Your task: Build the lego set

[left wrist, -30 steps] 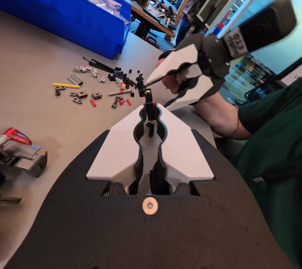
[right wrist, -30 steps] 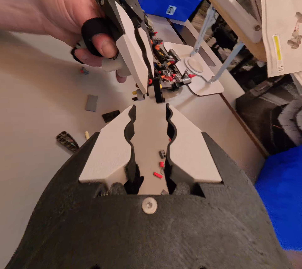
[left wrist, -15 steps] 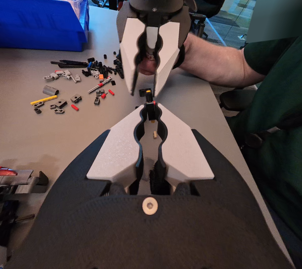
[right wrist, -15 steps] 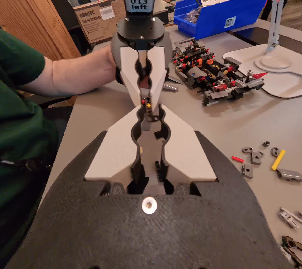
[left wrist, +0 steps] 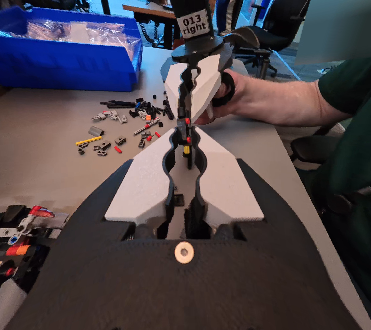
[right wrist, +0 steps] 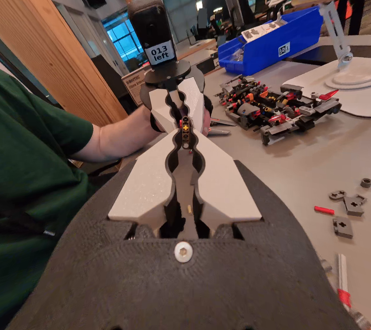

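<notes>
my left tool [left wrist: 183, 133] is clamped on a small black lego piece [left wrist: 185, 140] with red and yellow pins, held up over the grey surface [left wrist: 50, 170]. my right tool [right wrist: 185, 132] meets it tip to tip and pinches the same piece from the other end. loose lego parts [left wrist: 128, 123] lie scattered just beyond, a blue bin [left wrist: 66, 63] behind them. the half-built car [right wrist: 279, 107] sits off to the side.
</notes>
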`<action>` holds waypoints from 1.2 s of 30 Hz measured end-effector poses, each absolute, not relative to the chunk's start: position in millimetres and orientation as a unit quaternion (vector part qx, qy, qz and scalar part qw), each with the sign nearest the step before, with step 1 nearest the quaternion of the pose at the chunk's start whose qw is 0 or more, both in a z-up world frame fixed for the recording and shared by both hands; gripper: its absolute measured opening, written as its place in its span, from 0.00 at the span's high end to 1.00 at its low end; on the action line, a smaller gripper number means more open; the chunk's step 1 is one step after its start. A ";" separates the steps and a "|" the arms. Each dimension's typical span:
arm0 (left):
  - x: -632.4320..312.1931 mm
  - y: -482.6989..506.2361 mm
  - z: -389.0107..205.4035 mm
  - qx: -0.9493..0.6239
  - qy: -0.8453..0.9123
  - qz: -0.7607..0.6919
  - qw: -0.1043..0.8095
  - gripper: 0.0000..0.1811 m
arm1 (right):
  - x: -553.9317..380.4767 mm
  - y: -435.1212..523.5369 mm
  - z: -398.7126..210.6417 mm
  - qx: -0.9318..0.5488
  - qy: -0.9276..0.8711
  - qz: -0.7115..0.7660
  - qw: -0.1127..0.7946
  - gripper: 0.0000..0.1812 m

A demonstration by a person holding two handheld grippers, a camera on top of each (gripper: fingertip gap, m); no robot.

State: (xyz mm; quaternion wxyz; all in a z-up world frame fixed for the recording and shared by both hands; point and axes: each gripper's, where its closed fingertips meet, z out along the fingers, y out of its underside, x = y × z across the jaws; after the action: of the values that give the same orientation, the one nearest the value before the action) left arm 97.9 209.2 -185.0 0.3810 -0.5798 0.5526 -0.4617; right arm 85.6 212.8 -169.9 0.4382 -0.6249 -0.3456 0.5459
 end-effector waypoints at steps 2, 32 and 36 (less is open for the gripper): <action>97.2 207.4 -183.4 -0.575 0.552 -0.468 0.380 0.95 | 84.5 211.1 -168.7 -0.620 -0.347 0.551 0.438 0.97; 97.7 199.9 -185.4 -0.573 0.560 -0.479 0.359 0.96 | 87.3 206.9 -163.3 -0.609 -0.365 0.537 0.455 0.98; 98.1 198.1 -184.0 -0.570 0.561 -0.483 0.357 0.96 | 84.7 206.9 -166.7 -0.615 -0.366 0.536 0.448 0.95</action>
State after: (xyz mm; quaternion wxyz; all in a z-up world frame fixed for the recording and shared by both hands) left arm 98.1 198.1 -184.0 0.3569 -0.5698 0.5609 -0.4830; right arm 84.7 206.9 -166.7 0.4477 -0.6151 -0.3658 0.5362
